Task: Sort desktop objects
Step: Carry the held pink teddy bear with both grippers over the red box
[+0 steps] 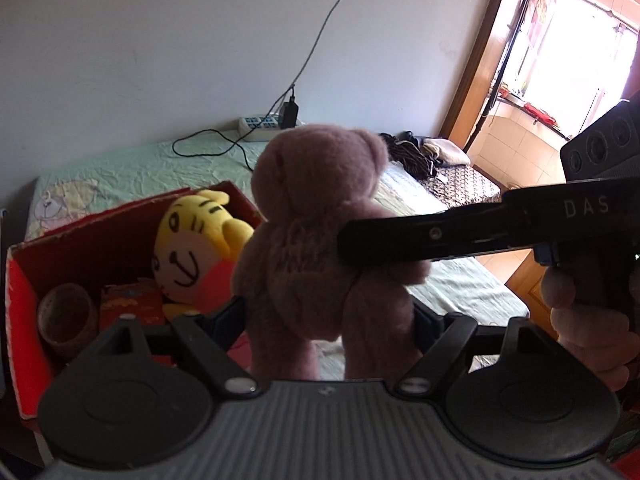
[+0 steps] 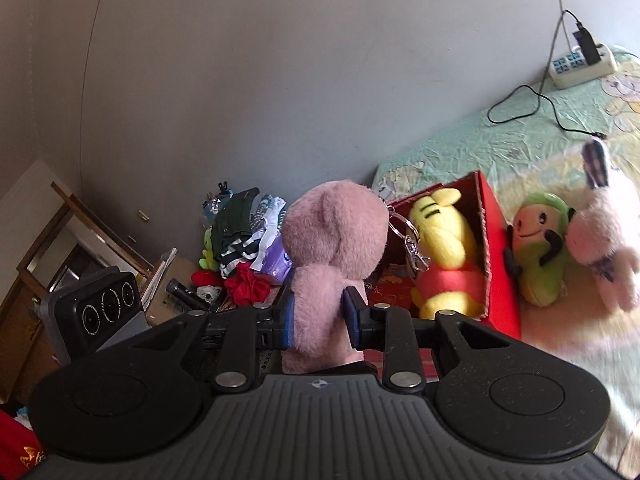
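Note:
A pink teddy bear (image 1: 316, 216) stands upright between the fingers of my left gripper (image 1: 328, 320), whose pads press its legs from both sides. My right gripper (image 2: 318, 316) is shut on the same bear (image 2: 332, 240) at the waist, squeezing it between blue pads. In the left wrist view the right gripper's black finger (image 1: 440, 236) reaches in from the right across the bear's middle. Behind the bear is a red box (image 1: 80, 232) holding a yellow tiger plush (image 1: 188, 248). A metal key ring (image 2: 412, 240) hangs from the bear.
A round brown cup (image 1: 66, 316) lies in the box. Right of the red box (image 2: 500, 248), a green plush (image 2: 538, 248) and a pink rabbit (image 2: 604, 248) lie on the bed. A power strip (image 2: 584, 66) with cables sits by the wall. A clutter pile (image 2: 240, 248) is at left.

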The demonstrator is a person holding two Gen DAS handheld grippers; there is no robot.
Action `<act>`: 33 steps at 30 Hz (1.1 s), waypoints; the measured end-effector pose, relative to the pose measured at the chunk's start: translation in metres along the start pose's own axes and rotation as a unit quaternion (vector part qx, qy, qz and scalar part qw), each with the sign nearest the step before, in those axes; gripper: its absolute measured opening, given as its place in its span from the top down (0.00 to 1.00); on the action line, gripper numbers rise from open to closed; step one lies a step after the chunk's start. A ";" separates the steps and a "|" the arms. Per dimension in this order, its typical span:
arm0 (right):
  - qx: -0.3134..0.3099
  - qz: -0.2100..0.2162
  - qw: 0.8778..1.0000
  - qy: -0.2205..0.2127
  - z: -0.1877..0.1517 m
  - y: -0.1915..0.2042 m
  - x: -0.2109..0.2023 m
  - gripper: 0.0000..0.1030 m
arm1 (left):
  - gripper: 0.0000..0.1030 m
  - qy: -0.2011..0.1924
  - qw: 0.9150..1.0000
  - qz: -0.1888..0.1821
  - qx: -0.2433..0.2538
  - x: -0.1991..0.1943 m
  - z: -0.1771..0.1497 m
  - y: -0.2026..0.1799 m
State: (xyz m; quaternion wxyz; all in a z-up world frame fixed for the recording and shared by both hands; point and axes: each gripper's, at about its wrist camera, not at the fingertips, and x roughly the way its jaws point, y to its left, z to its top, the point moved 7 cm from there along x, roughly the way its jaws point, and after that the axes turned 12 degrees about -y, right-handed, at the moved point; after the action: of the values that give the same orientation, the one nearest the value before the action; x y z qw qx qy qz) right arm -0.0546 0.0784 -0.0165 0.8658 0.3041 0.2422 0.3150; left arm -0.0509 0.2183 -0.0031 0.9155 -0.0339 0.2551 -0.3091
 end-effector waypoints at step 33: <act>-0.122 -0.074 0.974 0.173 -0.023 -0.041 0.147 0.75 | 0.21 0.140 0.980 0.073 -0.117 0.104 -0.042 0.134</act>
State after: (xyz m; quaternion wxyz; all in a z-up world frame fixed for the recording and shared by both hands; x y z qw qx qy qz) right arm 0.0488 0.1634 -0.0940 0.8622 0.1181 0.3700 0.3253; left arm 0.0727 0.2695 -0.1157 0.8806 -0.0788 0.4170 -0.2109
